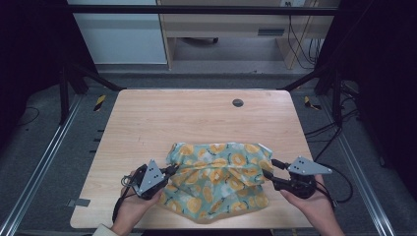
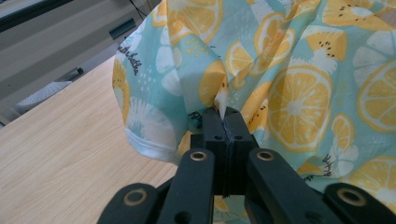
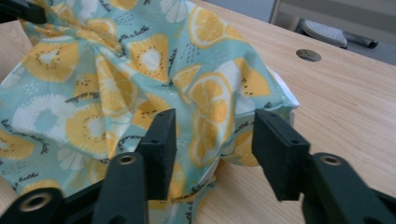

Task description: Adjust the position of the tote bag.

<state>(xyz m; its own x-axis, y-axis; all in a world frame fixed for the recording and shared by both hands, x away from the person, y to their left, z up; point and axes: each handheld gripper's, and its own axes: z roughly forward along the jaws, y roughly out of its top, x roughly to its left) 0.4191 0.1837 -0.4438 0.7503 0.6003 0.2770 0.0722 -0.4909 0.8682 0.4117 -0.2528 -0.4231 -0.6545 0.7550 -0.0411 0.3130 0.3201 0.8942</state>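
Observation:
A teal cloth printed with orange and lemon slices lies bunched on the near half of the wooden table. My left gripper sits at the cloth's left edge. In the left gripper view its jaws are shut on a pinched fold of the cloth. My right gripper is at the cloth's right edge. Its jaws stand apart, and a hanging corner of the cloth lies between them with neither pad pressing on it.
A round dark grommet sits in the table's far part, also seen as a grommet beyond the cloth. Bare wood surrounds the cloth on the far side and the left. Cables trail on the floor to the right.

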